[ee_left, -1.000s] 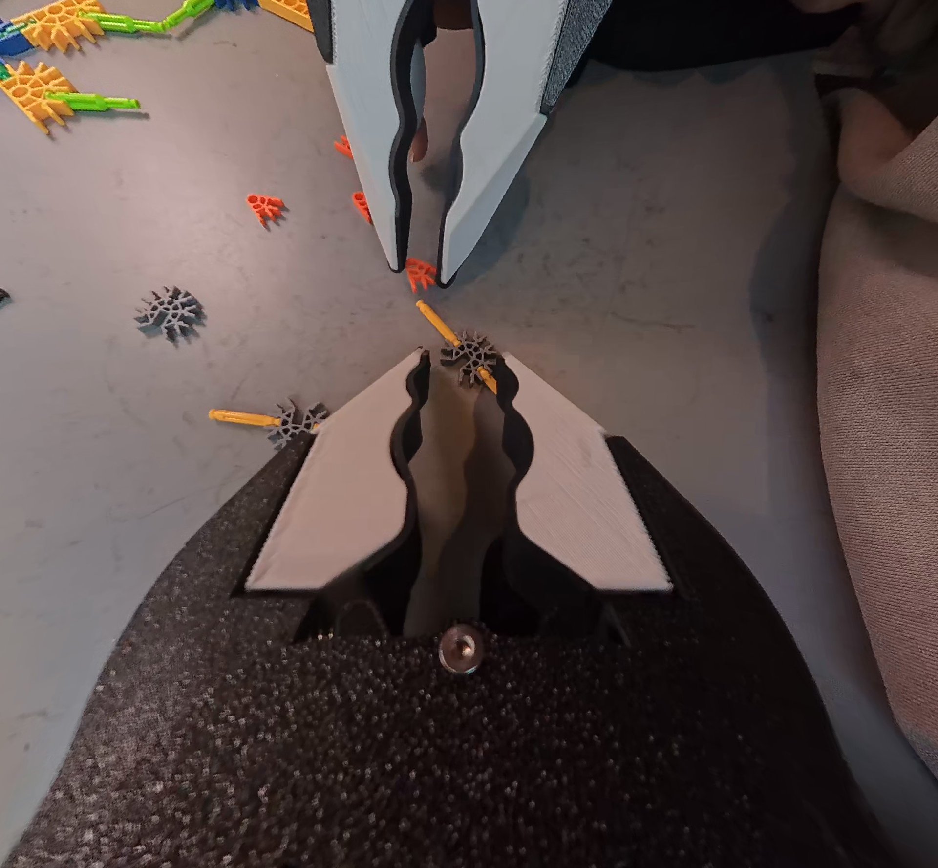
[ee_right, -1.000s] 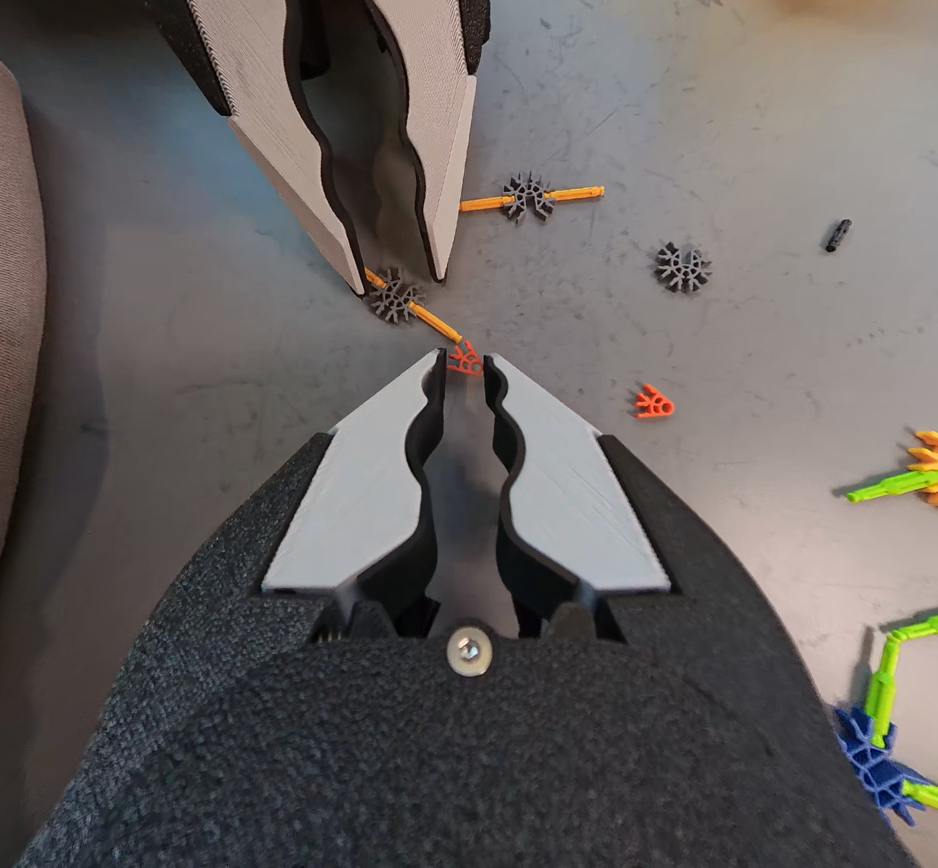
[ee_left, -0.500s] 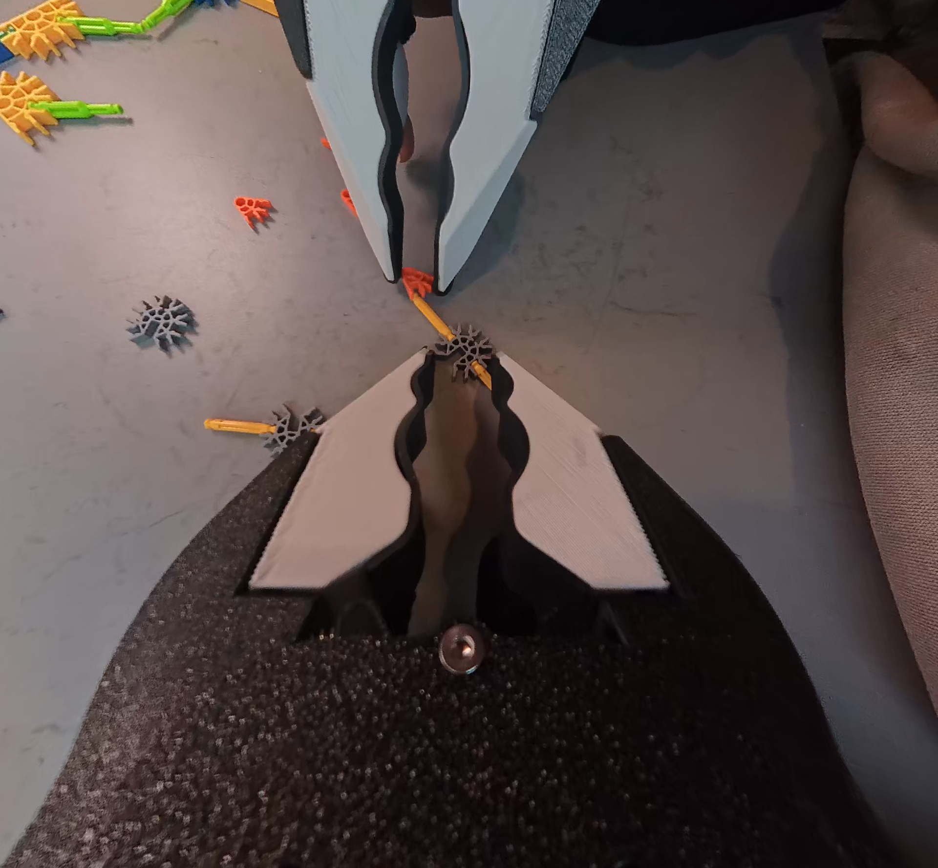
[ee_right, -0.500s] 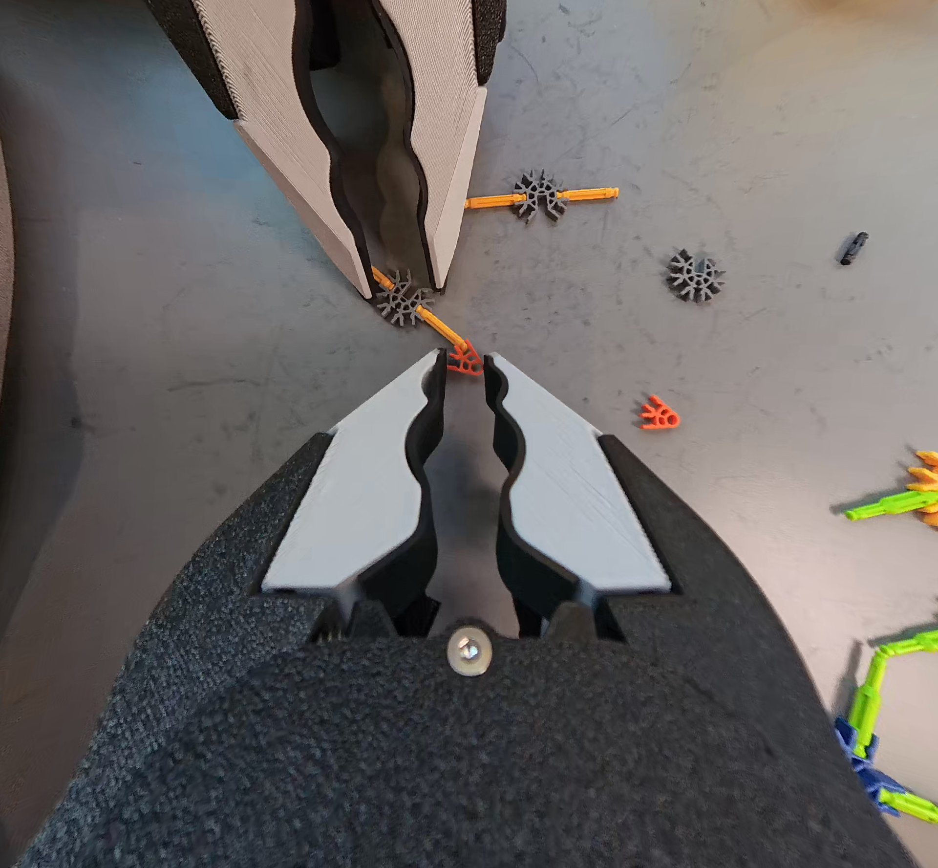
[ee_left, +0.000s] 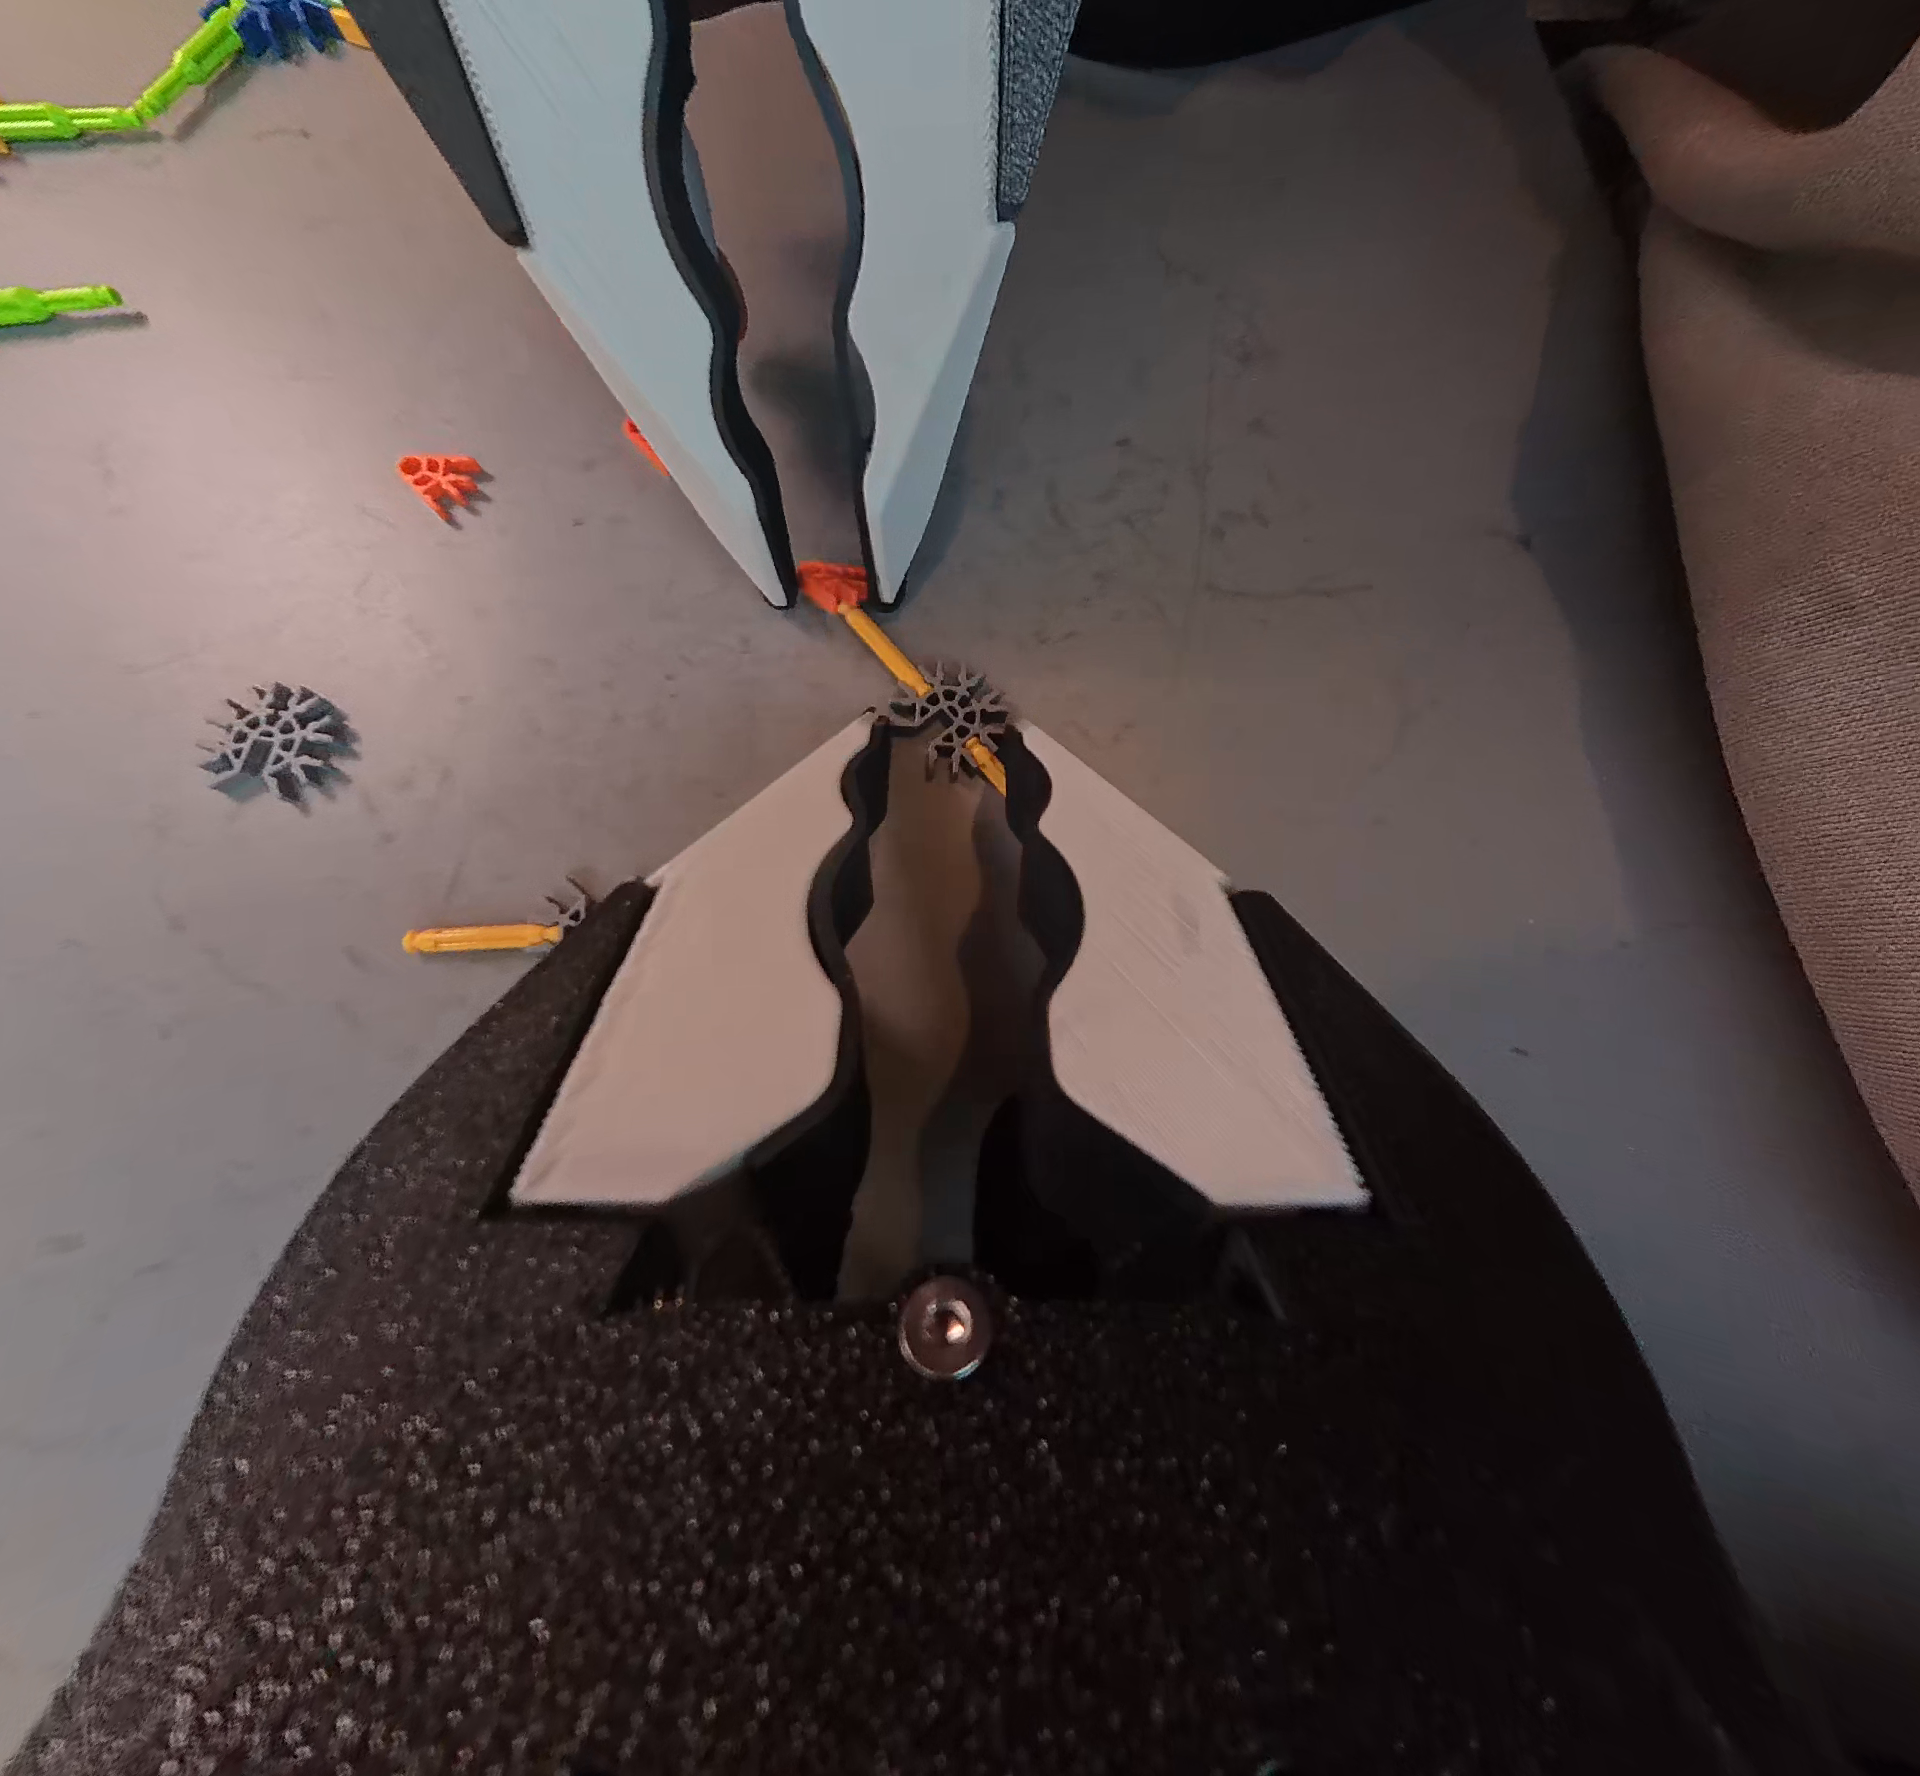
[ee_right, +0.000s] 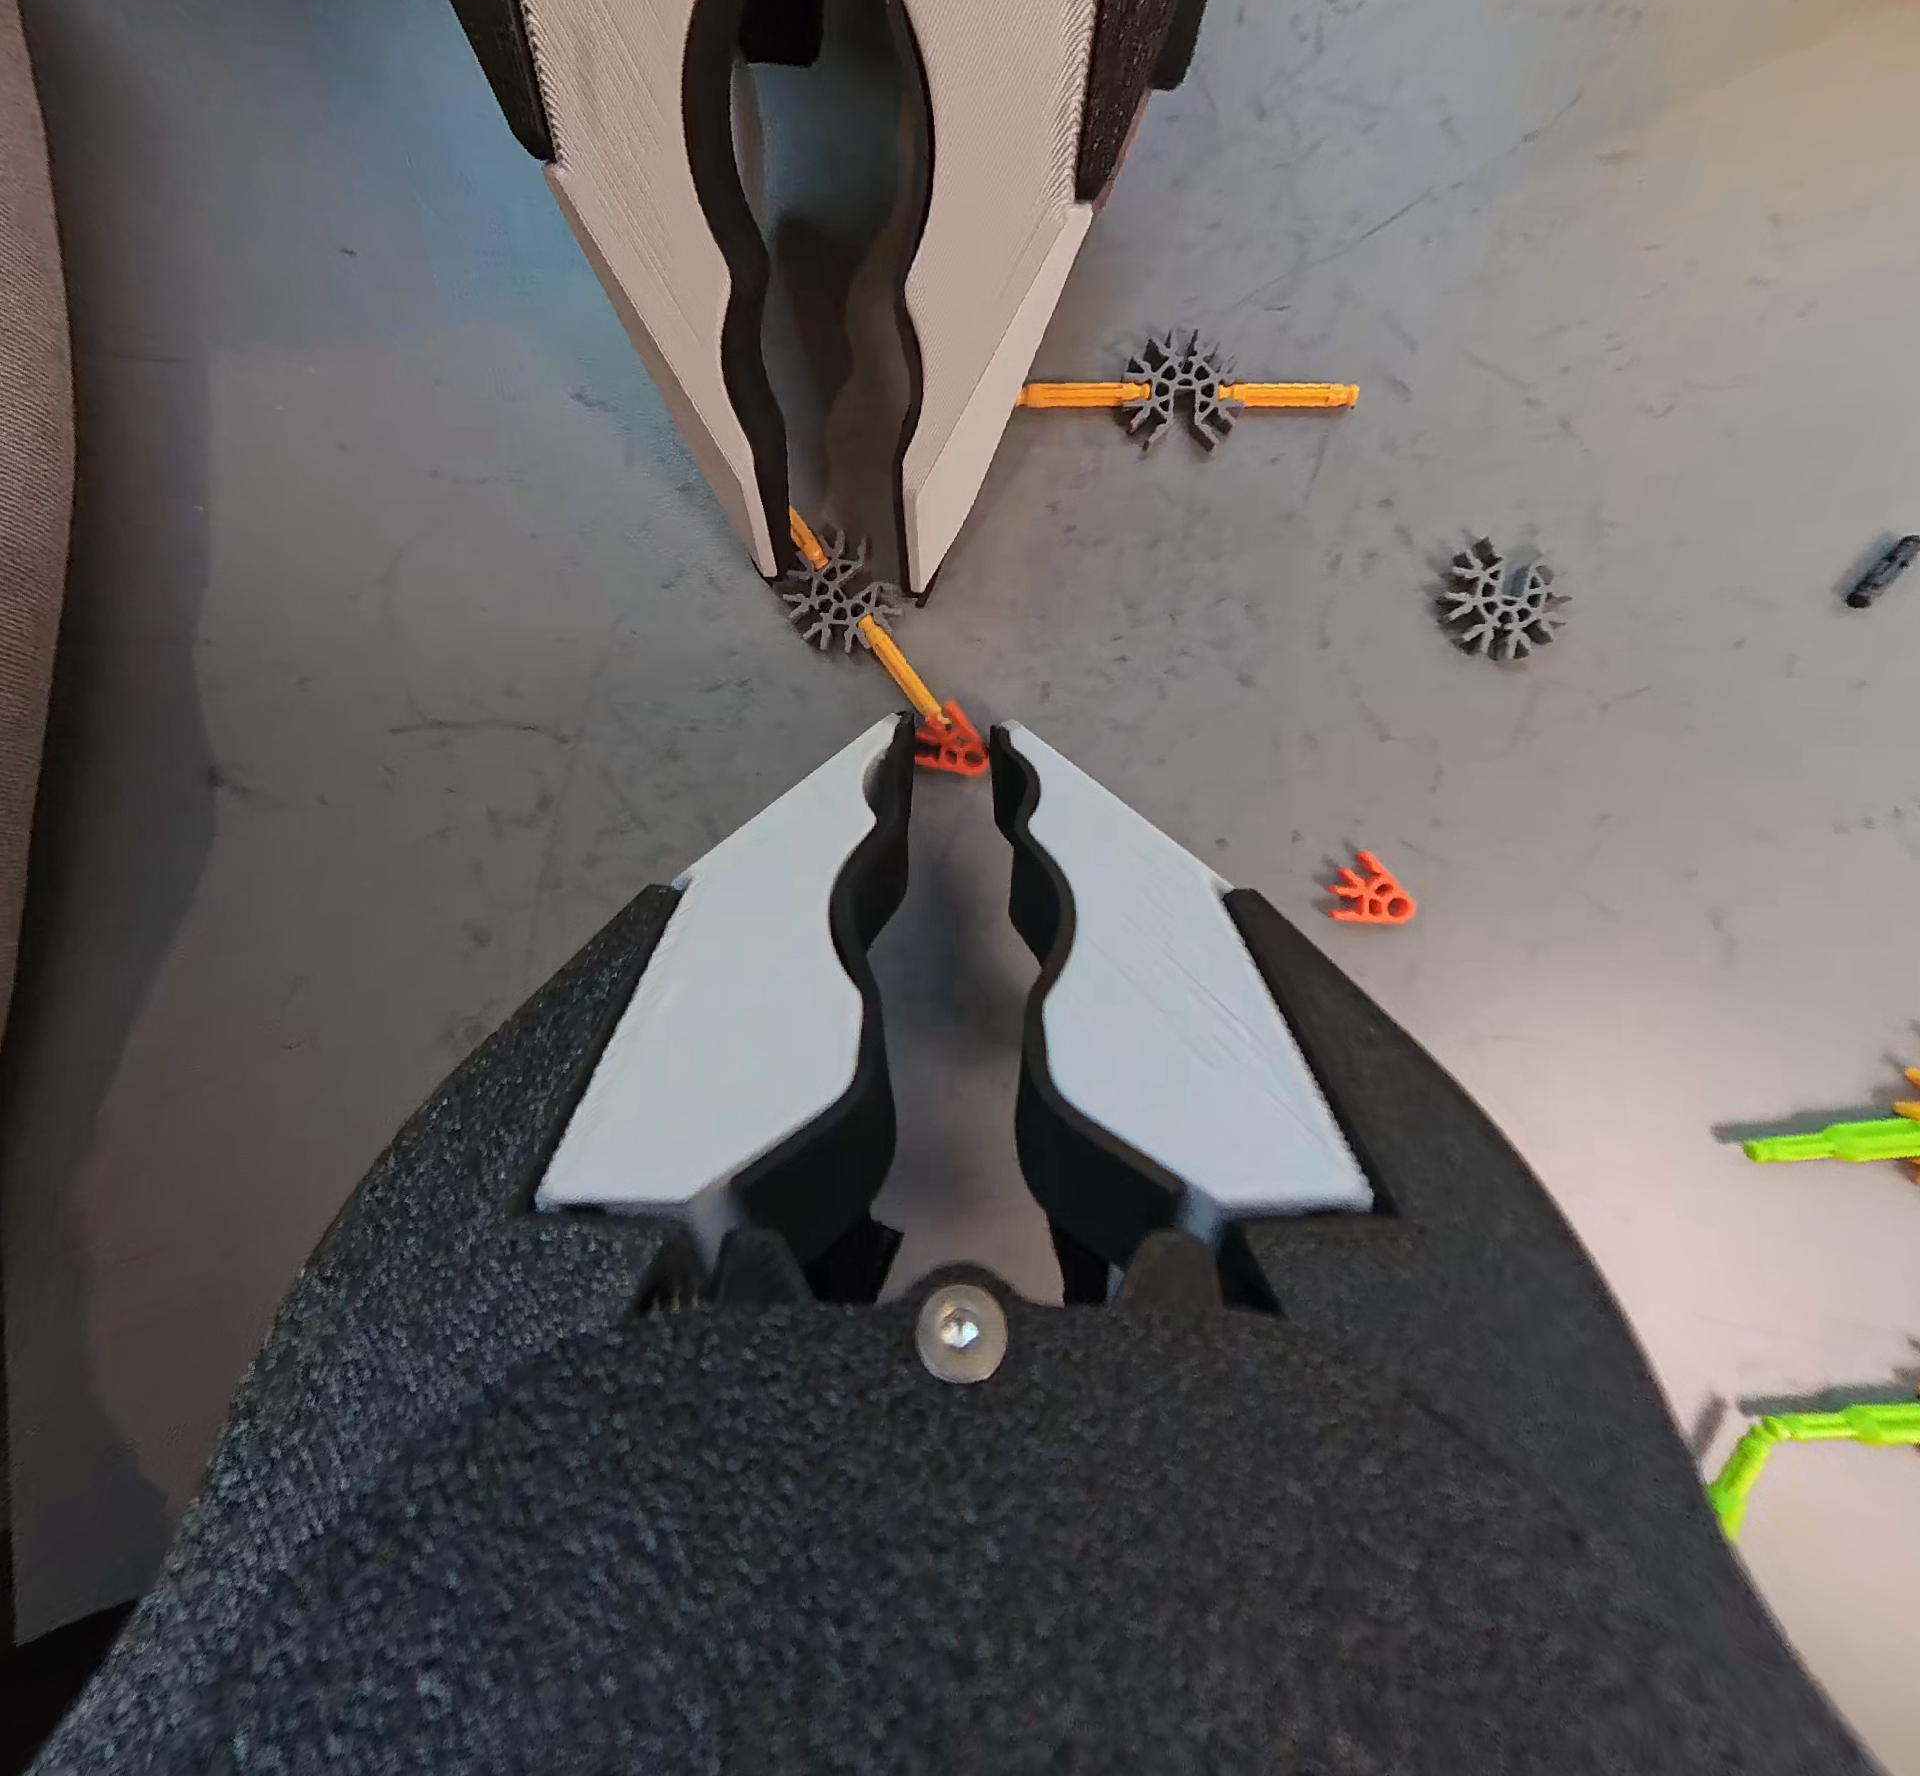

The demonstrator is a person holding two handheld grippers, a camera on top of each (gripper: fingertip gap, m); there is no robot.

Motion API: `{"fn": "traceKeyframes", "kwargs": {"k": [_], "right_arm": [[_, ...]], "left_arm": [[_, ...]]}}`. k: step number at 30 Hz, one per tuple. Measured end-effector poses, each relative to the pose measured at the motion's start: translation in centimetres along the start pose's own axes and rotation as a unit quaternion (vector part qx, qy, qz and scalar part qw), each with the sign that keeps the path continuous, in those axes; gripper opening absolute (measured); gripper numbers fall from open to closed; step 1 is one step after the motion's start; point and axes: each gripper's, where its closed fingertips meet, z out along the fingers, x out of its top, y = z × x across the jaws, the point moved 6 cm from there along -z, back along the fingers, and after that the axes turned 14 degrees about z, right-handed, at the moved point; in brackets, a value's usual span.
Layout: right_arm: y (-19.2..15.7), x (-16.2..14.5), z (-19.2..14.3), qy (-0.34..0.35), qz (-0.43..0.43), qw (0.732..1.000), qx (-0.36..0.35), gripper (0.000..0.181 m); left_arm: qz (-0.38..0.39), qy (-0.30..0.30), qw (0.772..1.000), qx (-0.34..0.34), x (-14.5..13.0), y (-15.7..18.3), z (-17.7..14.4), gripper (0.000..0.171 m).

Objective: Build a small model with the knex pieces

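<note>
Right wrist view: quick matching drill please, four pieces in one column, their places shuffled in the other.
Pieces:
1. orange connector on the rod tip
2. grey connector on that rod
3. loose orange connector
4. black stub

Places:
A. between the left gripper fingertips
B. far right edge of the view
C. between the right gripper fingertips
D. lying free, right of the right gripper

Pairs: 1-C, 2-A, 3-D, 4-B.

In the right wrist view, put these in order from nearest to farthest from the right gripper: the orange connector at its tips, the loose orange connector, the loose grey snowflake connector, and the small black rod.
From the right gripper:
1. Orange connector, between its tips.
2. Loose orange connector, off to the right.
3. Loose grey snowflake connector, farther right and ahead.
4. Small black rod, near the right edge.
</note>
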Motion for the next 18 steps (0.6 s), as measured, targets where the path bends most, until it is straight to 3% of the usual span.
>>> {"fn": "traceKeyframes", "kwargs": {"k": [8,18], "right_arm": [[0.1,0.0,-0.4,0.025,0.017,0.999,0.026,0.019],[0.6,-0.5,-0.5,0.029,0.025,0.998,0.047,0.010]], "left_arm": [[0.000,0.000,1.000,0.001,0.0,0.0,0.0,0.022],[0.001,-0.001,1.000,0.004,0.0,0.0,0.0,0.022]]}}
